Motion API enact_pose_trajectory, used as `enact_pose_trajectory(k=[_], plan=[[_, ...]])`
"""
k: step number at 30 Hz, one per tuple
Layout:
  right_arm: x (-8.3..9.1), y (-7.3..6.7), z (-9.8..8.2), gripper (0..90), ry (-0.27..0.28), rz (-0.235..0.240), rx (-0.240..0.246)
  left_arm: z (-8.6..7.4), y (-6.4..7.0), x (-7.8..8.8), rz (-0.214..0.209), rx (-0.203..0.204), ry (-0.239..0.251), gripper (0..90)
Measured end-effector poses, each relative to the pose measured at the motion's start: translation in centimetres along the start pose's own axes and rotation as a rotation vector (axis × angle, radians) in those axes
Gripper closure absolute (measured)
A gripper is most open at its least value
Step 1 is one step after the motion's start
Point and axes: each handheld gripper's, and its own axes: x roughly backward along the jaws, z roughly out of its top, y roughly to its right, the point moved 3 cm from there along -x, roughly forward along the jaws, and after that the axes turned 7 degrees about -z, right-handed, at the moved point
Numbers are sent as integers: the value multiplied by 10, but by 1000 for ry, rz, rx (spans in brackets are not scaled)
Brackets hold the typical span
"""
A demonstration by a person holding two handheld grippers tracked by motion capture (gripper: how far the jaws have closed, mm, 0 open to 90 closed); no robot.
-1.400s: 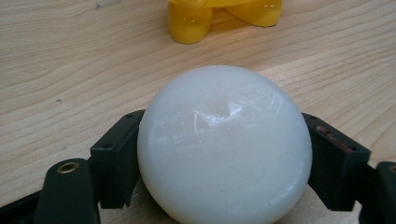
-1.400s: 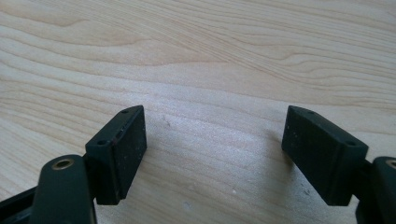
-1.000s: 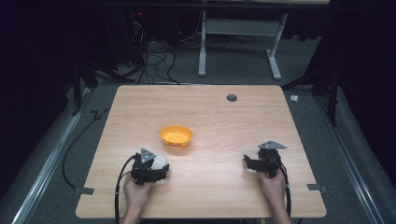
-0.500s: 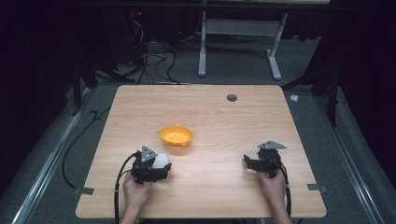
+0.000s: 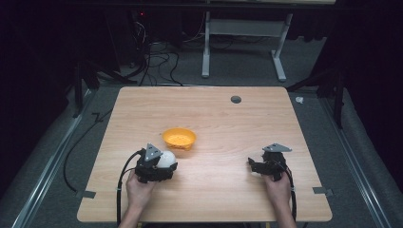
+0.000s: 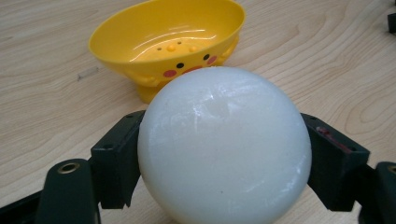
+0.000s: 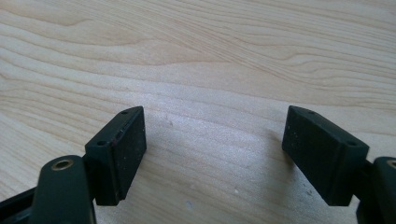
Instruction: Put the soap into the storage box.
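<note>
Near the front edge of the wooden table, on the person's left, the left gripper is clamped on a white ball, one black pad pressed to each side of it. Seen from above, the ball sits just short of the yellow bowl, apart from it. From the left gripper view, that bowl lies straight ahead, shallow, with a little cartoon face on its wall and raised bumps inside.

Across the table, well apart, the right gripper rests with its jaws spread wide over bare wood; nothing lies between them in the right gripper view.

What worries me is the grip itself. The ball looks smooth and glossy, and the flat pads meet it only at two small spots, so a slight tilt or jolt could let it squirt out and roll off across the table. If the ball is headed for the bowl, that light-looking bowl may slide or tip should the ball land on its rim or drop too high. A shallow wall could also let it bounce back out.
</note>
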Motion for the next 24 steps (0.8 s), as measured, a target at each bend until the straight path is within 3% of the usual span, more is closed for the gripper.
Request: enact_pose_trajectory(k=[11,19,24], plan=[[0,0,0,226,-1,0,3,13,0,0,-48,-10,1,235],[0,0,0,226,-1,1,3,21,-1,2,-42,-21,2,234],[0,0,0,226,0,1,3,28,-2,3,-65,-15,8,234]])
